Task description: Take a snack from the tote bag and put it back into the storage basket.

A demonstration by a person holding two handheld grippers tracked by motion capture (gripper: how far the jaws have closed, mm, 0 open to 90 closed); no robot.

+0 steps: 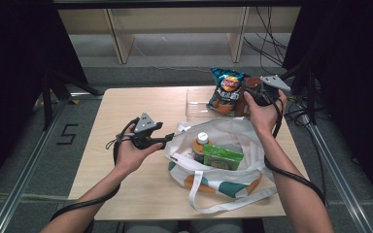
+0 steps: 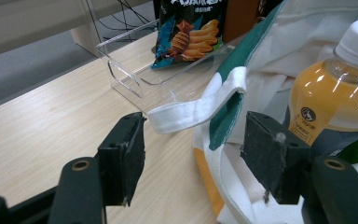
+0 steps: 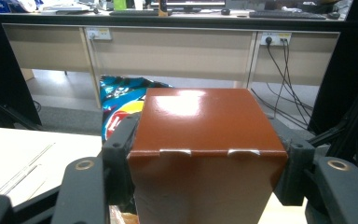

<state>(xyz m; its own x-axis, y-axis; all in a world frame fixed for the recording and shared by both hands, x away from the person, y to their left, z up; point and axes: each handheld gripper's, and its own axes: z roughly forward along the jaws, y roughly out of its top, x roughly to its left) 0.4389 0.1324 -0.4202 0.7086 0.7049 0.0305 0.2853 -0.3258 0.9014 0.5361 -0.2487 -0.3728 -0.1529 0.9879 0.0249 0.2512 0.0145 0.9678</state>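
Box (image 3: 204,154) sits clamped upright in your right gripper (image 3: 204,163) at the table's (image 1: 126,107) far right corner, the bag (image 1: 223,141) nearer you.

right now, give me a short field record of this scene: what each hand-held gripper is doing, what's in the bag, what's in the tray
left hand-held gripper: jaws open around the rim of the white and green cloth tote bag, not pressing it
right hand-held gripper: shut on the brown cardboard box
bag contents: orange drink bottle with white cap, flat green packet
clear plastic tray: blue chip bag stands in it
surface: light wooden table
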